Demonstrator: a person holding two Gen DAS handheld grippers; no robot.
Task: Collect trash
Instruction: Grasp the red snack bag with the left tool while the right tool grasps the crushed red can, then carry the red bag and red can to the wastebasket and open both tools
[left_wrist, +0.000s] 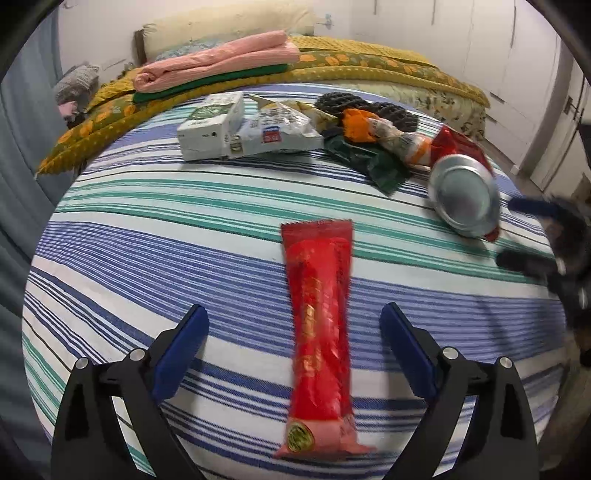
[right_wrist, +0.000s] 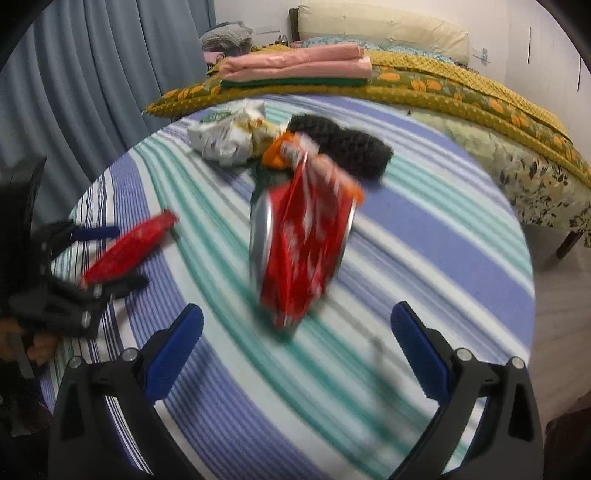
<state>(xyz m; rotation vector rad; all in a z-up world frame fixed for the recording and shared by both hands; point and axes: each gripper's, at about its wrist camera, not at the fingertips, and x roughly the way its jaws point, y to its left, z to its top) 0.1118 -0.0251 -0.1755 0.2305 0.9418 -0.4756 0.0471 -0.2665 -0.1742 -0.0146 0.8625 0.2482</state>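
Both jaws stand wide, holding nothing: our left gripper (left_wrist: 293, 345) straddles the red wrapper (left_wrist: 319, 332) at lower centre, our right gripper (right_wrist: 297, 345) faces the crushed can (right_wrist: 303, 240). Closing carelessly could pinch the striped sheet (left_wrist: 147, 236).

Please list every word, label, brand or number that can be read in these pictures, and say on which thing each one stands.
None can be read for certain.
Red wrapper: gold print and a round gold seal, blurred.
White carton: green and grey print, too small.
White bag: dark characters and a red-and-blue label, too small.
Crushed red can: white lettering, smeared by motion.
Orange-and-white wrapper: print too small.
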